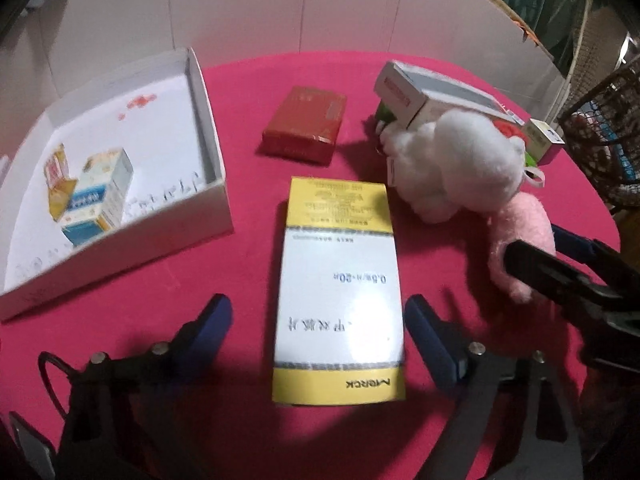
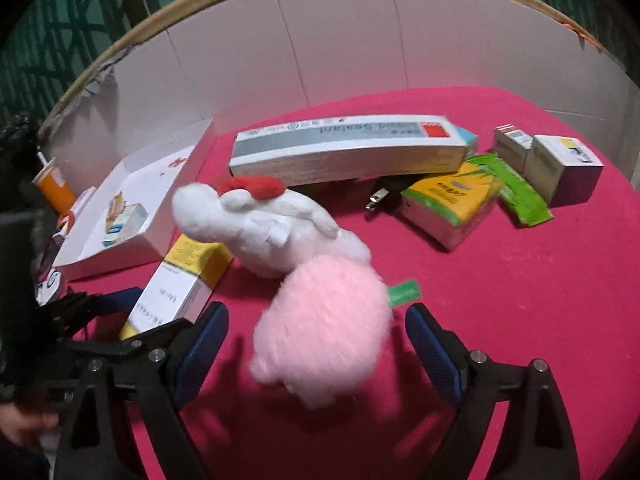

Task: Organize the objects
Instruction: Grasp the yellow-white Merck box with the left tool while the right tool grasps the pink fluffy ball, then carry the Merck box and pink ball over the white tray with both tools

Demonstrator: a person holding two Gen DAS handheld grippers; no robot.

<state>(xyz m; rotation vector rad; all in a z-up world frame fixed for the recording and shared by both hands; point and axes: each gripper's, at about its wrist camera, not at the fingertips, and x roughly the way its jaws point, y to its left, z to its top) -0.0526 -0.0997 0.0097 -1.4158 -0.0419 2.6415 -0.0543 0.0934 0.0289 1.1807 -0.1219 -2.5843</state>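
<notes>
We find the task barely started: two small boxes (image 1: 94,196) lie in the white tray (image 1: 120,240) at 9 o'clock. Left gripper (image 1: 318,328) spread, straddling yellow-white box (image 1: 340,288), pads not touching. Right gripper (image 2: 316,344) spread round pink plush (image 2: 324,332), no contact. White plush (image 2: 276,220), long box (image 2: 348,152), approx. five cartons unsorted at 1 o'clock, crowding access.

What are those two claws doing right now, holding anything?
Left claw: open, straddling the yellow-and-white box, not gripping.
Right claw: open around the pink plush toy, not gripping.
</notes>
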